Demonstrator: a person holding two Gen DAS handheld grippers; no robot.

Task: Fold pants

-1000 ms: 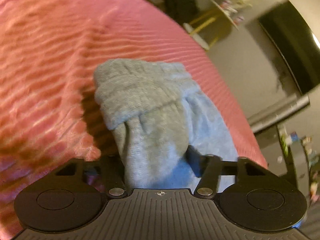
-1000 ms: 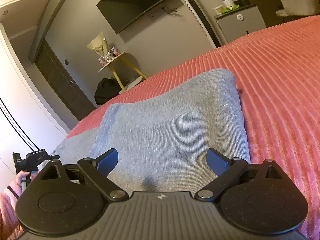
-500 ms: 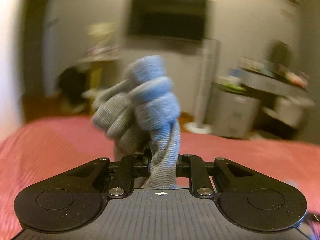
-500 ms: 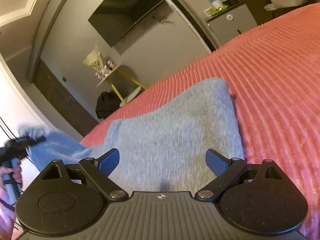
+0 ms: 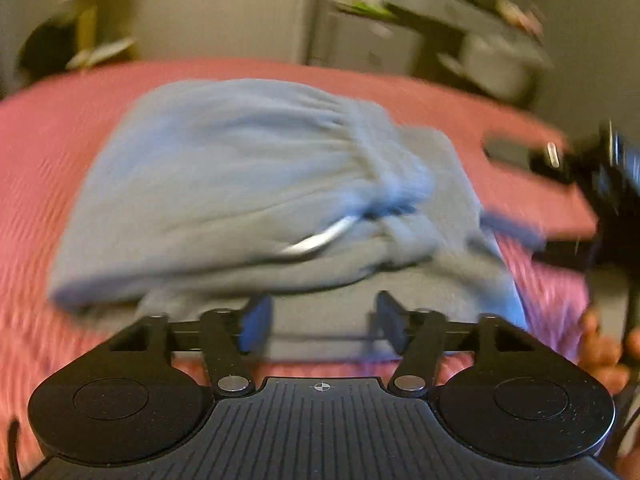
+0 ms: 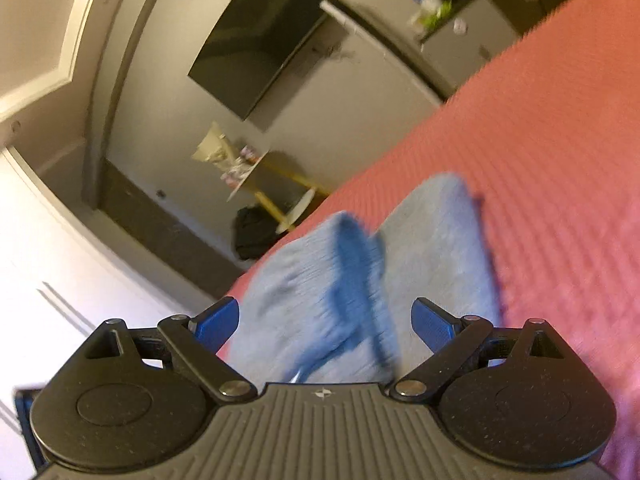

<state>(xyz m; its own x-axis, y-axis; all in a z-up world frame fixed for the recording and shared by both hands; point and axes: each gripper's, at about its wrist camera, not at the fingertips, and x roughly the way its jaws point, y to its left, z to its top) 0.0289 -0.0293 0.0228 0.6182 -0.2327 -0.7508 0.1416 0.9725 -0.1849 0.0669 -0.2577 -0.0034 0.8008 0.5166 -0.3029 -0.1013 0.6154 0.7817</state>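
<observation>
The grey-blue pants (image 5: 256, 184) lie folded over themselves on the pink ribbed bedspread (image 5: 40, 152). The gathered waistband and a white drawstring (image 5: 320, 236) lie on top. My left gripper (image 5: 320, 320) is open and empty, just in front of the near edge of the pants. In the right wrist view the pants (image 6: 436, 240) lie ahead with a folded layer on top. My right gripper (image 6: 328, 320) is open and empty above them. The right gripper also shows at the right edge of the left wrist view (image 5: 592, 168). Both views are blurred.
The bedspread (image 6: 560, 160) stretches right and far. Beyond the bed stand a wall TV (image 6: 256, 64), a small yellow-legged table (image 6: 248, 168), a black bag (image 6: 252, 236) on the floor, and a grey cabinet (image 5: 400, 36).
My left gripper, shut on a bunched end of the pants, swung it over, laid it on the rest and opened. My right gripper stayed open and tilted upward.
</observation>
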